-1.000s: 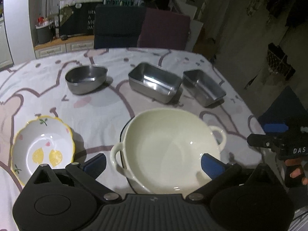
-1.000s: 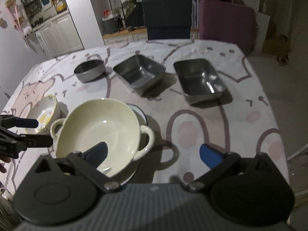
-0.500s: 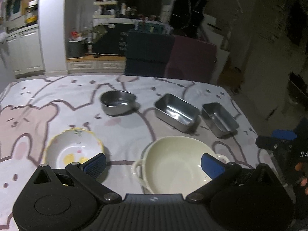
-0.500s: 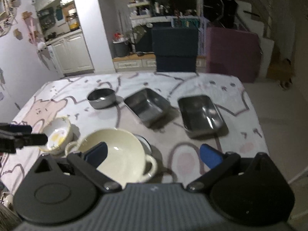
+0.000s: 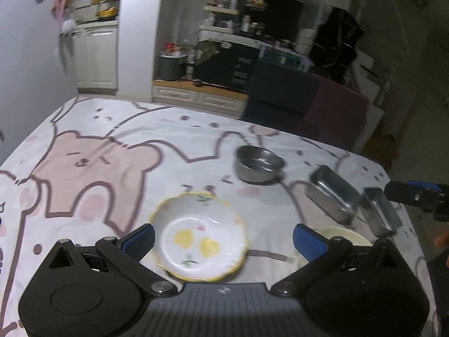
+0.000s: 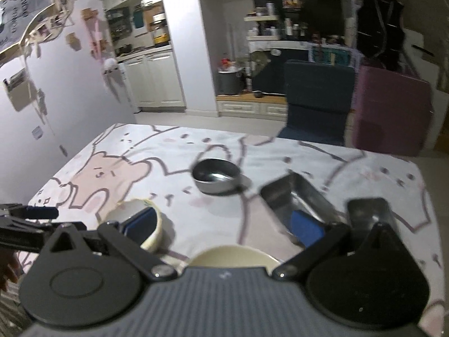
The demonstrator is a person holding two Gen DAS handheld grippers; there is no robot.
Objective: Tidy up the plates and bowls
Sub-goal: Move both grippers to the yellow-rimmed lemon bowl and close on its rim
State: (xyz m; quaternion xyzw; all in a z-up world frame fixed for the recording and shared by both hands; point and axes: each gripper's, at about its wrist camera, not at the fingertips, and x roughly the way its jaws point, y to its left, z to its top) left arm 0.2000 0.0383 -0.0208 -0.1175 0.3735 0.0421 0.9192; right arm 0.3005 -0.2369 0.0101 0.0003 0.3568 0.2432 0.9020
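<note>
Five dishes are sitting unstacked on the tablecloth [image 5: 98, 146] — lemon bowl [image 5: 197, 237] included; both grippers [image 5: 223, 237] [image 6: 223, 226] are hovering spread, empty.

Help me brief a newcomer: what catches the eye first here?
The lemon-painted bowl sits between the open left tongs. Behind it, a round steel bowl and two steel trays stand on the bear-print tablecloth. A cream two-handled bowl peeks at the near edge.

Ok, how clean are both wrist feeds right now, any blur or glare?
Left wrist: dim room, motion smear on the steel trays; lemon bowl fairly readable. Right wrist: stronger smear throughout, ceiling light flaring at the top edge, small glint inside the round steel bowl. Both show fisheye bending.
</note>
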